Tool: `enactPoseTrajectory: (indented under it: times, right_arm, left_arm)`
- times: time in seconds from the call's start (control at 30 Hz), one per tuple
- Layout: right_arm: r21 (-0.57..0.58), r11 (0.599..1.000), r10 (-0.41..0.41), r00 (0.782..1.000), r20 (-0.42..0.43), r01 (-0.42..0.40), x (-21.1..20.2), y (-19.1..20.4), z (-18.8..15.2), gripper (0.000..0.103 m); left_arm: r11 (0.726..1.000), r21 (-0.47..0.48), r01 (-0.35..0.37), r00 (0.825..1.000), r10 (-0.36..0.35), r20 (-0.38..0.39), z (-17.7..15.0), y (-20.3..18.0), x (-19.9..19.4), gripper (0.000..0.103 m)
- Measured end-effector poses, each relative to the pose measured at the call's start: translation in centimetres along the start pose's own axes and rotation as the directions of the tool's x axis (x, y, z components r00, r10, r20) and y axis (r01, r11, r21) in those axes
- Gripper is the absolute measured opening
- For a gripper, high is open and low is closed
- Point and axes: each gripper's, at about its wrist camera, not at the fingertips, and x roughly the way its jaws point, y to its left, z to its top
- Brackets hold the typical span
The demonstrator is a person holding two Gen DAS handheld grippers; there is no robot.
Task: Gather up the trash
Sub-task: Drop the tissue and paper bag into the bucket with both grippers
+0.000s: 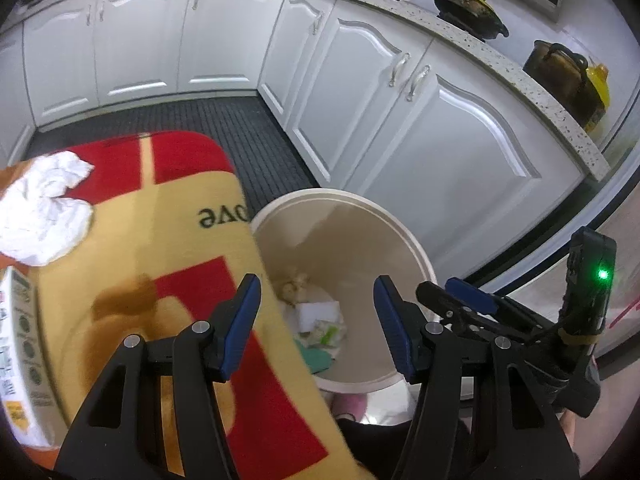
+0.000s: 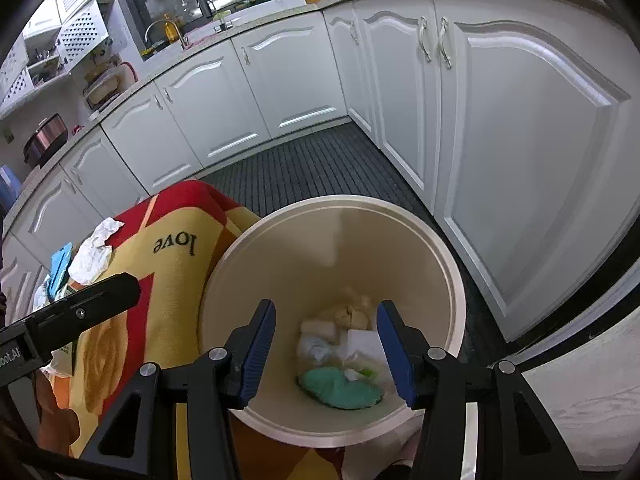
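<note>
A kitchen corner is seen, with white cabinets (image 2: pixel 500 128) running along two walls and a dark ribbed floor mat (image 2: pixel 304 168) below them. In the foreground a table covered by a red and yellow cloth (image 2: pixel 168 264) printed with "love" is set just beside a cream waste bin (image 2: pixel 448 264), presumably so that trash can be moved over the table edge and dropped straight in.

The right tongs (image 2: pixel 326 354) are held above the bin's mouth with the jaws spread apart and nothing between them; this is judged to be the pose of a release over the bin. At the bottom of the bin, pieces of trash are seen: a green item (image 2: pixel 340 392), white scraps (image 2: pixel 360 340) and a tan crumpled piece (image 2: pixel 352 316).

The left tongs (image 1: pixel 316 320) are likewise parted and empty, poised over the table edge and the bin's rim.

A crumpled white paper (image 1: pixel 44 208) is left on the cloth, well apart from both tongs, with a printed carton (image 1: pixel 20 360) near it at the table's edge. The paper is judged the next thing to be collected; being light and crushed, it should be pinched easily.
</note>
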Motion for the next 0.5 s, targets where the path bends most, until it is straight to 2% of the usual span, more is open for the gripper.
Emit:
enactPoseTrajectory:
  times: [0.17, 0.33, 0.5]
  right_arm:
    - [-0.009, 1.000, 0.011, 1.000, 0.002, -0.011, -0.5, 0.8, -0.3, 0.052]
    - [-0.028, 0.999, 0.018, 1.000, 0.013, -0.018, -1.2, 2.3, -0.5, 0.060]
    - [-0.056, 0.998, 0.041, 0.999, 0.026, -0.040, -2.0, 4.2, -0.6, 0.061]
  left_arm:
    - [0.999, -0.001, -0.041, 0.999, 0.041, 0.029, -0.4, 0.6, -1.7, 0.057]
    - [0.996, -0.007, -0.089, 0.995, 0.089, 0.053, -0.7, 1.1, -3.1, 0.057]
    - [0.989, -0.018, -0.144, 0.986, 0.145, 0.080, -1.4, 2.3, -4.8, 0.057]
